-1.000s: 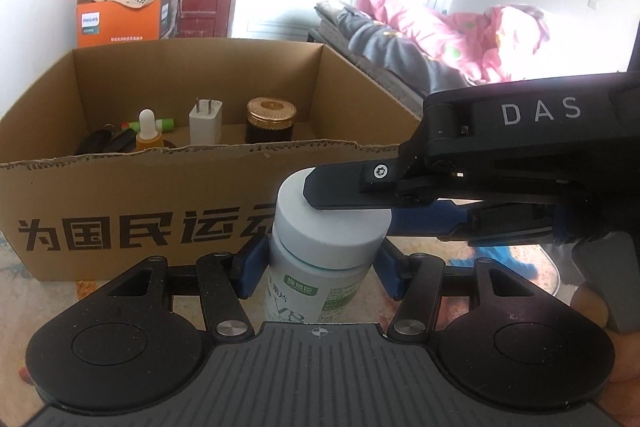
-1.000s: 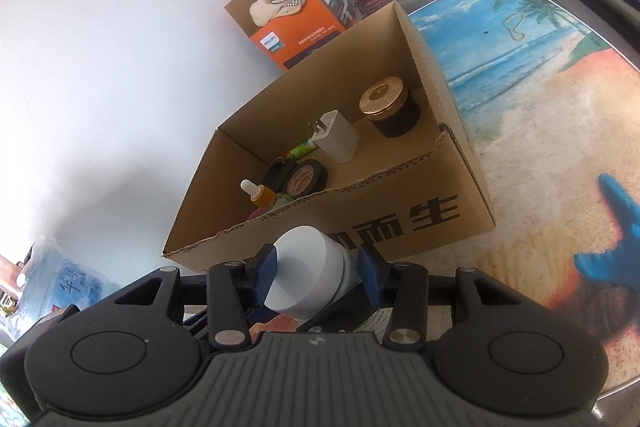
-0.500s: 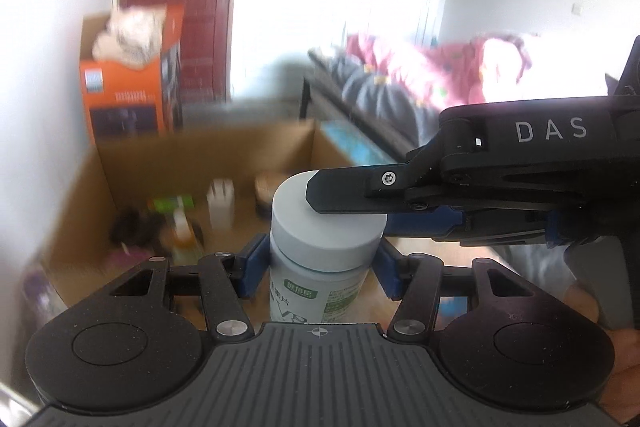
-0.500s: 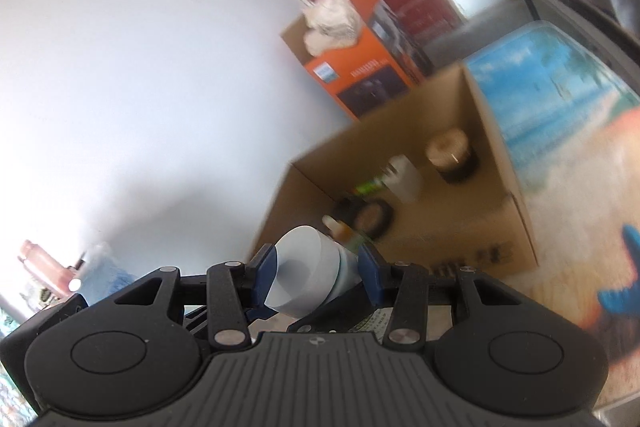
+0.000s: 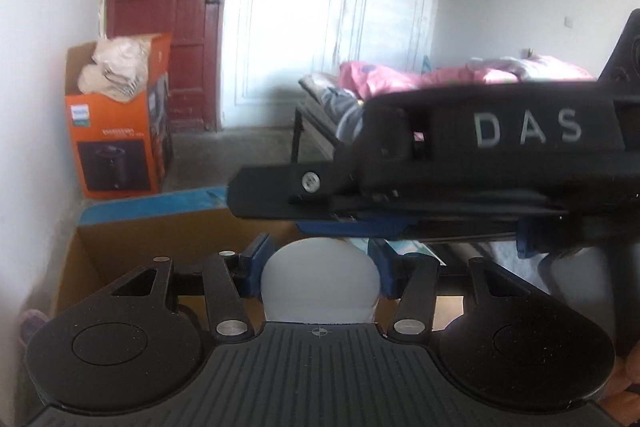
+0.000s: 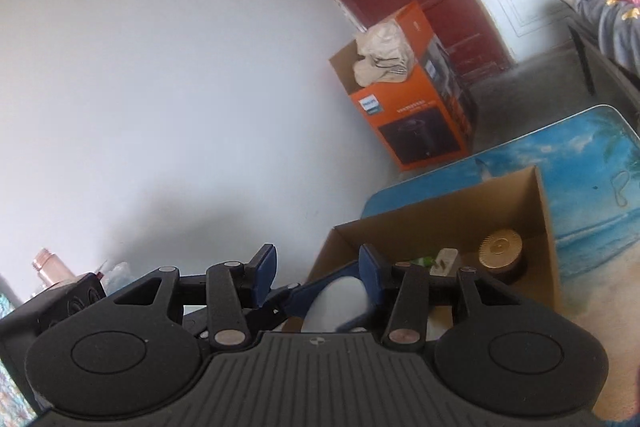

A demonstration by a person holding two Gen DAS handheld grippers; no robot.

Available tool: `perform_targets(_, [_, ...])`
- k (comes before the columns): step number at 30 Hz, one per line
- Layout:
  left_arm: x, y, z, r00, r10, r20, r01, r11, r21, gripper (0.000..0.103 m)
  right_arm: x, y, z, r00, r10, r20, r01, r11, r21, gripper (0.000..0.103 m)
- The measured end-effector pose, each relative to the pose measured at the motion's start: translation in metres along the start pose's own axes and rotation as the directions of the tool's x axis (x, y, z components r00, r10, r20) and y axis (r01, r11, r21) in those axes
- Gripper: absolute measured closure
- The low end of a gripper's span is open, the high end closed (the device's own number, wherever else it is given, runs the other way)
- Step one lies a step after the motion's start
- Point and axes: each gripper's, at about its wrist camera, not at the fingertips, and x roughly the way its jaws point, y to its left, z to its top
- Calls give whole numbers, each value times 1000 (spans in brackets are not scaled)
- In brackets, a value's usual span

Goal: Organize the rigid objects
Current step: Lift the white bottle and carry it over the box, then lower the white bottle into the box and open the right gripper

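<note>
My left gripper [image 5: 318, 269] is shut on a white-capped pill bottle [image 5: 320, 281], held over the open cardboard box [image 5: 120, 247]. My right gripper [image 6: 316, 267] is open; it reaches in from the right in the left wrist view [image 5: 272, 195], just above the bottle's cap. The bottle [image 6: 338, 301] sits lower right of the right gripper's jaws, no longer between them. In the box [image 6: 440, 223] lie a gold-lidded dark jar [image 6: 500, 253] and a white charger plug [image 6: 444, 261].
The box stands on a table with a beach-print cover [image 6: 592, 179]. An orange Philips box [image 5: 116, 143] with cloth on top stands by a red door [image 5: 160, 7]. A bed with pink bedding [image 5: 440, 79] is at the right. A pink bottle [image 6: 50, 265] stands at far left.
Both grippers rose and moved forward over the box. My right gripper let go of the bottle's cap and lifted off it. The left gripper still holds the bottle.
</note>
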Motion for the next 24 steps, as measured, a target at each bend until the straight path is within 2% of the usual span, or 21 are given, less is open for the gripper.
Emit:
perform_targets(6, [35,2,-5,999,41,-17,-41,999,-17,50,26,-44,7,998,-62,6,61,997,50,54])
perform_targets(8, [37,9,-3,999,33,-23,-34,999,-37,50,29,-52,9,999,-41,3,41,997,73,55])
perform_targets(14, [36,16,14,999,30,-14,-31,998,-53,50,34,-54,25,1000,-1,22,0,997,74,54])
perform_targets(19, [46,16,21,1000,30,3,-30,998,-53,50,38,-57,34,1000,-1,23,0,999,49,54])
perform_targets(24, [64,16,7,998,39,-51,-42,998,-53,50,49,-70,22,1000,-21,-18,22,999,46,54])
